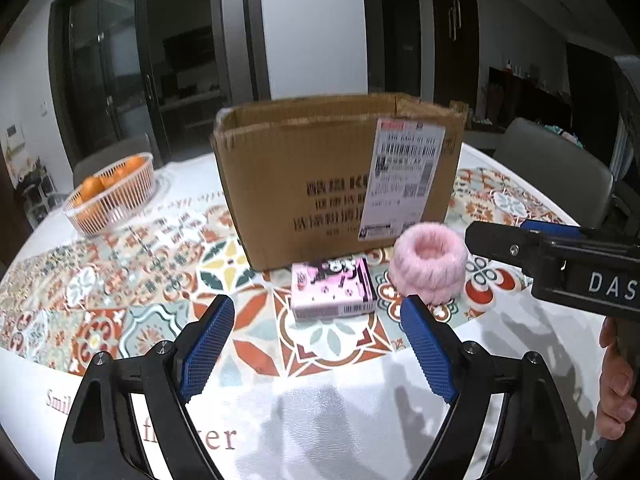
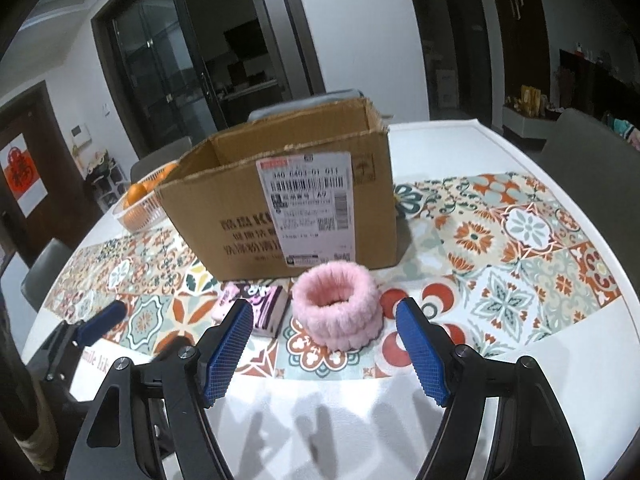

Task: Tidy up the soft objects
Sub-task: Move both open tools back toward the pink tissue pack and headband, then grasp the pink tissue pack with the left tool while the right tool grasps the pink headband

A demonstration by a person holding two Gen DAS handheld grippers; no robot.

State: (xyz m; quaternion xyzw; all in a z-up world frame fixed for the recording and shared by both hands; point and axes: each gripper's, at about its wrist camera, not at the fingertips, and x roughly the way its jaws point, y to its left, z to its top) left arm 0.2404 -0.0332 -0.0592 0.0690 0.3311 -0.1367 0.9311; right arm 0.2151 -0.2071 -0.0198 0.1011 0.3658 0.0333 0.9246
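Observation:
A fluffy pink ring-shaped headband [image 2: 337,305] lies rolled on the patterned tablecloth, just in front of an open cardboard box [image 2: 288,208]. A small pink pack of tissues [image 2: 256,308] lies to its left. My right gripper [image 2: 325,316] is open and empty, a short way in front of the headband. In the left wrist view the headband [image 1: 428,264] sits right of the pink pack [image 1: 332,289], with the box [image 1: 340,176] behind. My left gripper [image 1: 318,318] is open and empty, in front of the pink pack. The right gripper [image 1: 500,236] reaches in from the right.
A white basket of oranges [image 1: 112,196] stands at the far left of the round table [image 2: 460,136]. Grey chairs [image 1: 556,160] stand around the table. White tablecloth with lettering lies near me.

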